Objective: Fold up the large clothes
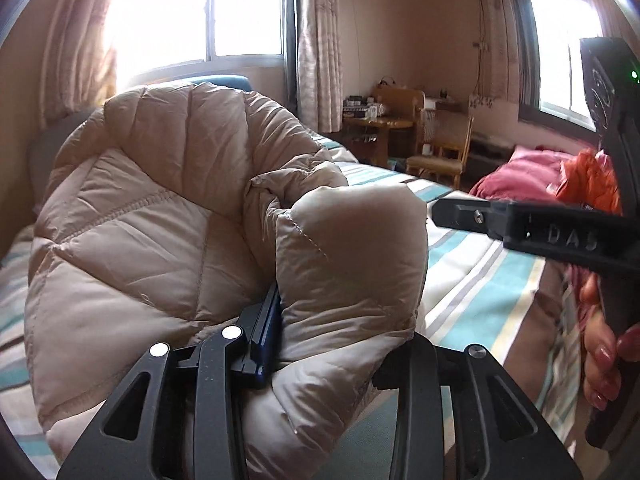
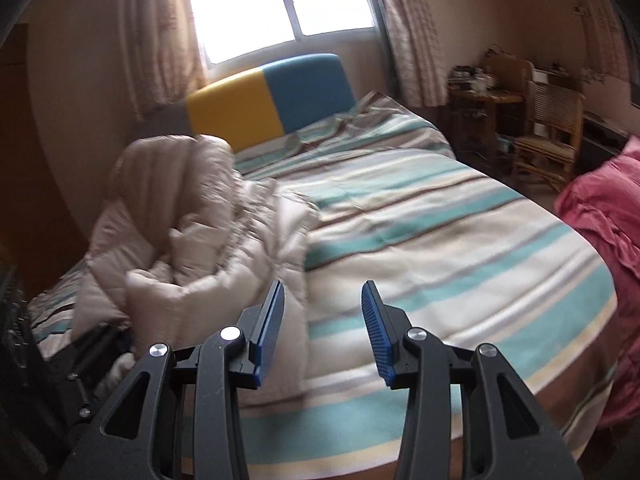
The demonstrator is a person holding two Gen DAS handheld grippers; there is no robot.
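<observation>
A bedroom with curtained windows (image 2: 280,4) holds a bed (image 2: 440,240) under a striped teal, cream and brown cover, its yellow-and-blue headboard (image 2: 268,100) in the upper middle of the right wrist view. A pink quilt (image 2: 600,220) lies bunched at the right edge, and a wooden chair (image 2: 548,136) stands in the upper right beside a cluttered wooden bench (image 2: 488,98).

The beige puffer jacket (image 1: 168,220) fills the left and centre of the left wrist view, heaped and lifted off the bed. The left tongs (image 1: 320,340) are pinching a padded fold of it at the lower centre; one blue pad (image 1: 268,328) shows against the fabric, and the other is buried in it.

In the right wrist view the jacket sits blurred at the left of the frame, on the bed's left side. The right tongs (image 2: 323,332) are spread wide with nothing between the blue pads (image 2: 376,328), hanging over the cover just beside the jacket's edge. In the left view they enter from the right edge, gripped by a hand (image 1: 600,352).
</observation>
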